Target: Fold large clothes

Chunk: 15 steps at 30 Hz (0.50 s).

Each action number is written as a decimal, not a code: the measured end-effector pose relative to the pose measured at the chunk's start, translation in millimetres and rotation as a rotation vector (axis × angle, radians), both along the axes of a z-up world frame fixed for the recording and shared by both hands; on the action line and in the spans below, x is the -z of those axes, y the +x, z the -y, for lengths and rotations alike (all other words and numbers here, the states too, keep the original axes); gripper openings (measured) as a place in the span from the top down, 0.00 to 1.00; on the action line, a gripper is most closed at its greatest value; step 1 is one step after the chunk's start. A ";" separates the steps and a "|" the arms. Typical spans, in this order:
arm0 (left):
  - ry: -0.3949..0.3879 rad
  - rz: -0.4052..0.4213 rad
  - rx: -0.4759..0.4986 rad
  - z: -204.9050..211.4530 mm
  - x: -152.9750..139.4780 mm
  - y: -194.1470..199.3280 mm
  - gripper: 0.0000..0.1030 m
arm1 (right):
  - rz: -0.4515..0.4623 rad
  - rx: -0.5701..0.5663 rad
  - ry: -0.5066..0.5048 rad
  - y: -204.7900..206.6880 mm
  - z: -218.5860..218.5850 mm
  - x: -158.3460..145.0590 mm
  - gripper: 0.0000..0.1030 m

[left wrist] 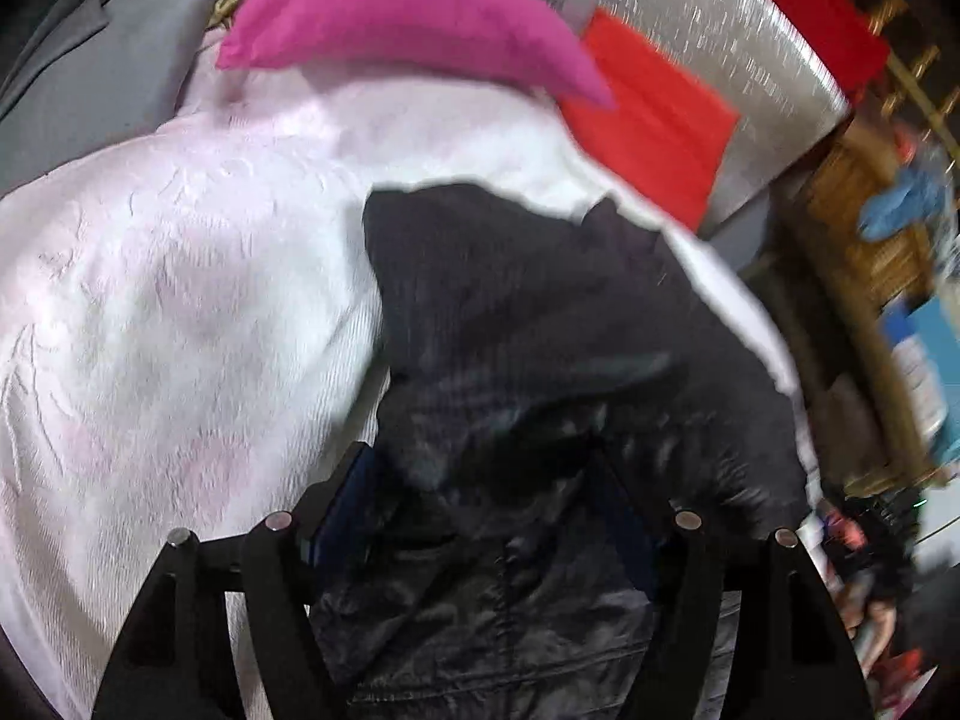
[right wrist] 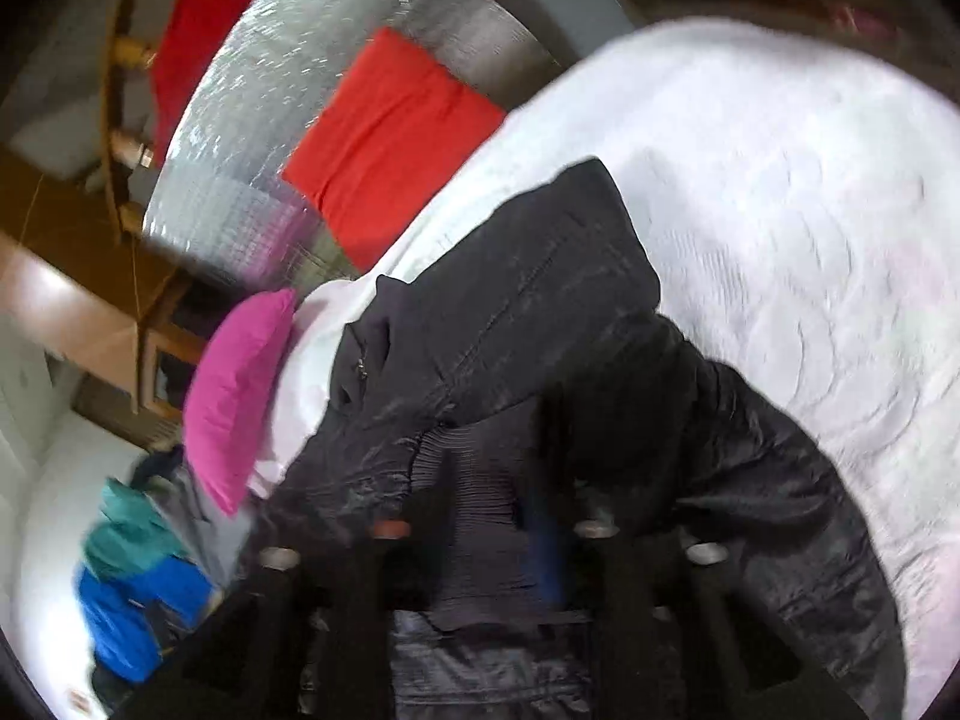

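- left wrist: the left gripper (left wrist: 480, 480) stood open over the black jacket (left wrist: 540, 330), fabric lying between its fingers. the jacket lay at the bedspread's (left wrist: 180, 300) right edge; bare spread ran left toward a pink pillow (left wrist: 390, 6).
- right wrist: the right gripper (right wrist: 474, 540) stood open above the jacket (right wrist: 510, 330), blurred; bare bedspread (right wrist: 780, 180) lay to the right. no readable writing.

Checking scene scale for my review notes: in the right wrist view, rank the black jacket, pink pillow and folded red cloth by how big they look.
1. black jacket, by far the largest
2. folded red cloth
3. pink pillow

The last two look close; the pillow is seen edge-on, so that order is unsure.
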State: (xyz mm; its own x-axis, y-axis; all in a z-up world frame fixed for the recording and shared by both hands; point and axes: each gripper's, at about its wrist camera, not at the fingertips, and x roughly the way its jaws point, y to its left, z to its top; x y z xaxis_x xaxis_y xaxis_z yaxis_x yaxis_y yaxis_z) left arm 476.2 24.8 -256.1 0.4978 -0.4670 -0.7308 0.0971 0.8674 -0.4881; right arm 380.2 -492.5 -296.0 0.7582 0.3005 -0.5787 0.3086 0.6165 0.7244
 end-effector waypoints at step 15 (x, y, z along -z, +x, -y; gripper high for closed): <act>-0.123 -0.079 -0.042 -8.5 14.5 5.2 0.31 | -0.105 -0.184 -0.328 16.5 -64.8 1.6 0.74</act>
State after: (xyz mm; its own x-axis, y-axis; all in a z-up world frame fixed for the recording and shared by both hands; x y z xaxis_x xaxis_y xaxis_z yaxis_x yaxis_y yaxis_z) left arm 481.4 33.3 -270.7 0.4623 -0.5357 -0.7066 0.0193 0.8028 -0.5960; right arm 396.7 -427.7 -297.7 0.6404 0.2121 -0.7382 0.2337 0.8618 0.4503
